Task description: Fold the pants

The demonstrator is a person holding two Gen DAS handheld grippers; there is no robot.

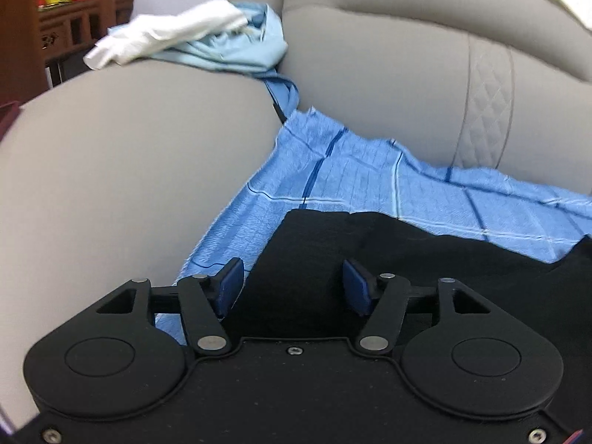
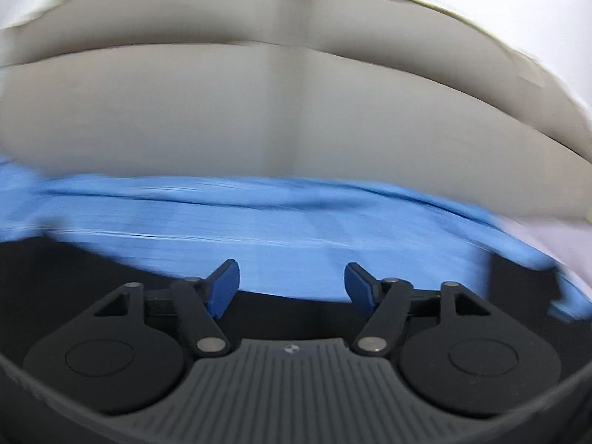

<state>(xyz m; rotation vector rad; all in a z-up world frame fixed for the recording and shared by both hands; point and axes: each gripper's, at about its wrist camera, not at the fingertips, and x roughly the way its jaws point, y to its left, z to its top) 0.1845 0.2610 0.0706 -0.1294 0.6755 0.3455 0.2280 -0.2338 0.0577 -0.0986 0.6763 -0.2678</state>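
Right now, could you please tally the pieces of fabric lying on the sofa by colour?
Black: 1, the pants
Blue checked: 1, the sheet under them
Light blue: 1, the bundled cloth on the armrest
White: 1, the crumpled cloth on that bundle
Total: 4
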